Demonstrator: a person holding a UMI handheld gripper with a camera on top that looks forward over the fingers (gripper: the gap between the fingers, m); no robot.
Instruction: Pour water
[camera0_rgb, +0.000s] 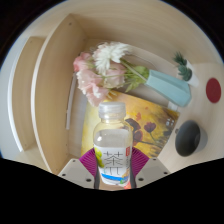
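Note:
A clear plastic bottle (113, 140) with a white cap and a white label stands upright between my fingers, held by them at its lower half. My gripper (113, 164) is shut on the bottle, and its magenta pads (88, 158) press on both sides of the label. A dark round cup (188, 139) stands on the table (50, 90) beyond the fingers, to the right of the bottle.
A light blue vase (165, 85) with pink and white flowers (100, 72) lies behind the bottle. A yellow book (150, 125) lies under them. A red round thing (213, 91) and a small green plant (183, 68) stand farther off. A wooden raised edge (30, 75) runs along the left.

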